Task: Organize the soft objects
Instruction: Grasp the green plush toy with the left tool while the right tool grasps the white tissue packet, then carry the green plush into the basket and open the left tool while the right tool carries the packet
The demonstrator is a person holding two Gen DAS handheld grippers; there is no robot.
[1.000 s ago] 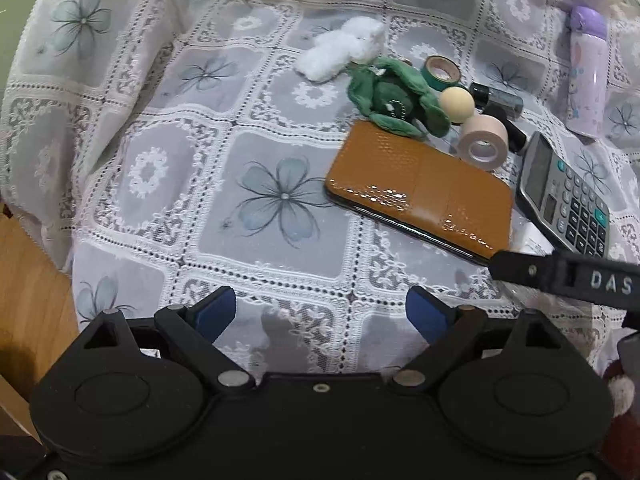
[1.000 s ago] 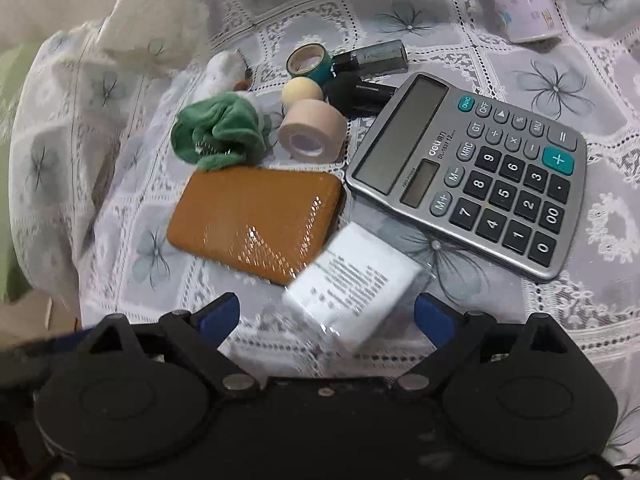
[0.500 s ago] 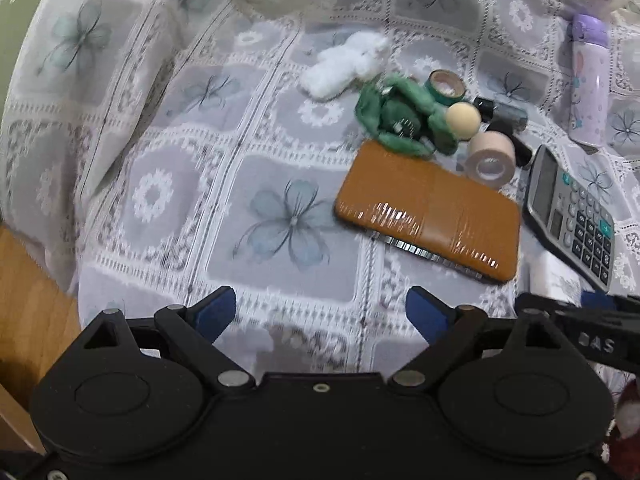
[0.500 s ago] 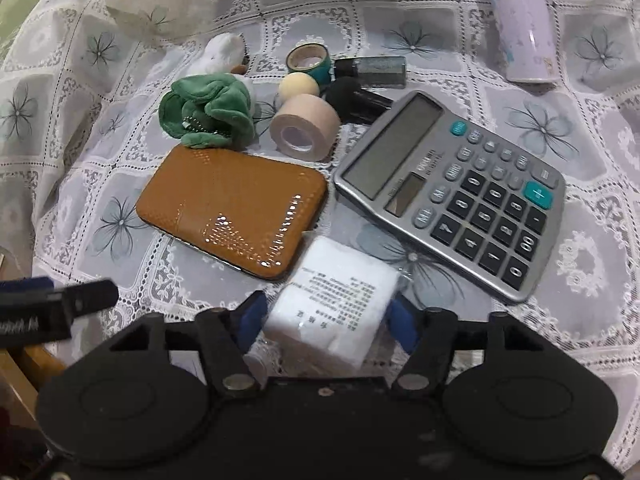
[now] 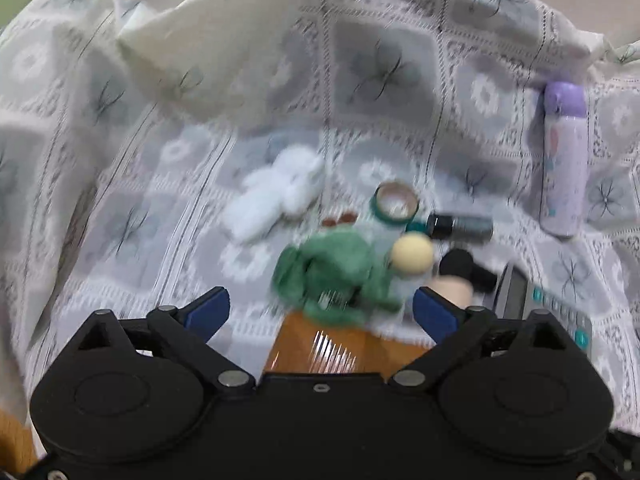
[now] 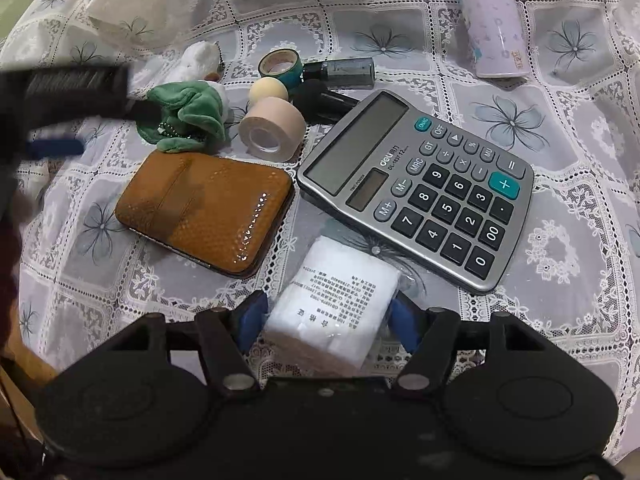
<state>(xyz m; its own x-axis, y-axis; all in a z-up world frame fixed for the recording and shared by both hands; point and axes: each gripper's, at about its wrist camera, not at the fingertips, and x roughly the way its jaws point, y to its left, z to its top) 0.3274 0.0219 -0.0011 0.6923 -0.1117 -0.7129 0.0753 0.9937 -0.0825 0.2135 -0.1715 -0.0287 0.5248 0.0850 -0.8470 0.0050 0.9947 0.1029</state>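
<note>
My right gripper [image 6: 326, 314] is shut on a white soft pack with printed text [image 6: 334, 306], held low over the lace cloth. My left gripper [image 5: 320, 308] is open, its blue pads either side of a green plush toy [image 5: 332, 276] that lies just ahead of it; the view is blurred by motion. The green plush [image 6: 186, 114] also shows in the right wrist view, with the left gripper's finger [image 6: 72, 88] beside it. A white plush toy [image 5: 276, 194] lies behind the green one, also seen in the right wrist view [image 6: 198, 62].
On the lace tablecloth [image 6: 560, 240] lie a brown case [image 6: 208, 208], a grey calculator [image 6: 420, 188], a beige tape roll [image 6: 272, 130], a green tape roll [image 6: 280, 64], a cream ball [image 6: 268, 90], a dark bottle [image 6: 344, 72] and a lilac flask [image 6: 492, 20].
My left gripper has moved forward over the brown case to the green plush. My right gripper has closed on the white pack and holds it.
</note>
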